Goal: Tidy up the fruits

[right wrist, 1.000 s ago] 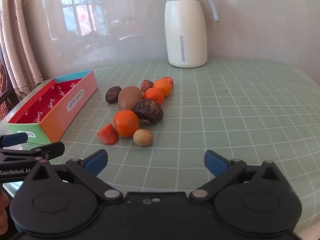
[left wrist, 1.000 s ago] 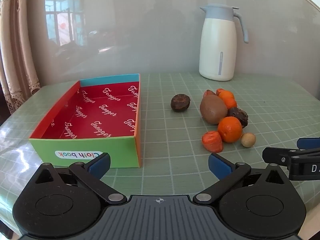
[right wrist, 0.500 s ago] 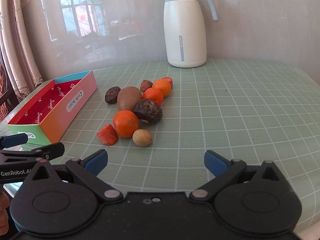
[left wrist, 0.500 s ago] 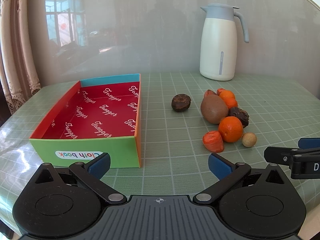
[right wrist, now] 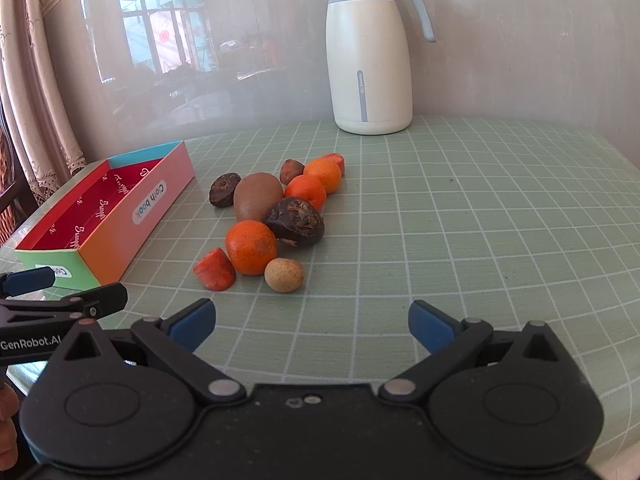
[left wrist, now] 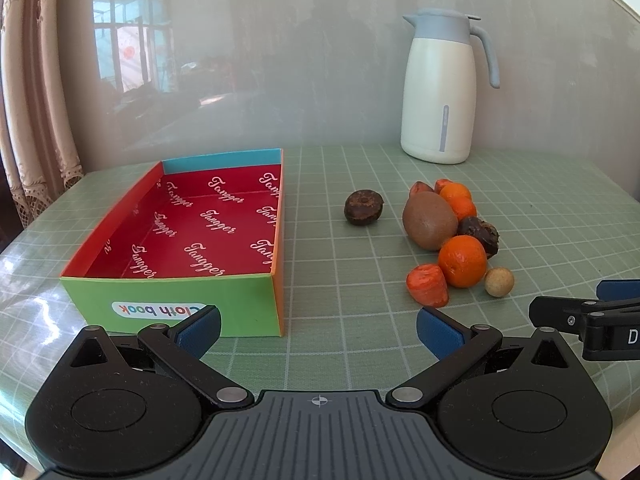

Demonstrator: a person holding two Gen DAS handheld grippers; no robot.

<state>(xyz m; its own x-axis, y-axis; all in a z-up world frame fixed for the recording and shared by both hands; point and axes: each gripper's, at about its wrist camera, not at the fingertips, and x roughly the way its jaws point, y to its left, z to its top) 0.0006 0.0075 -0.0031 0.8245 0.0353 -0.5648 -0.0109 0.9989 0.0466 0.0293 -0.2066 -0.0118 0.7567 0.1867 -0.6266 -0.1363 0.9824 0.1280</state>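
Grippers first: the left gripper has its blue pads spread wide with nothing between them, low over the green checked tablecloth. The right gripper is likewise wide open and empty, held just to the right of the left one, whose side shows at the left edge of its view.

Straight ahead of the left gripper's left pad sits the box, open-topped, red inside and empty, its green end wall nearest.

Ahead of the right gripper, slightly left, lies the fruit pile. Nearest are a red-orange piece, a tangerine and a small tan ball, touching in a row. Behind them a dark wrinkled fruit leans against a kiwi, with two more tangerines beyond. One dark fruit lies apart, between kiwi and box.

Farthest back stands a white jug near the wall.
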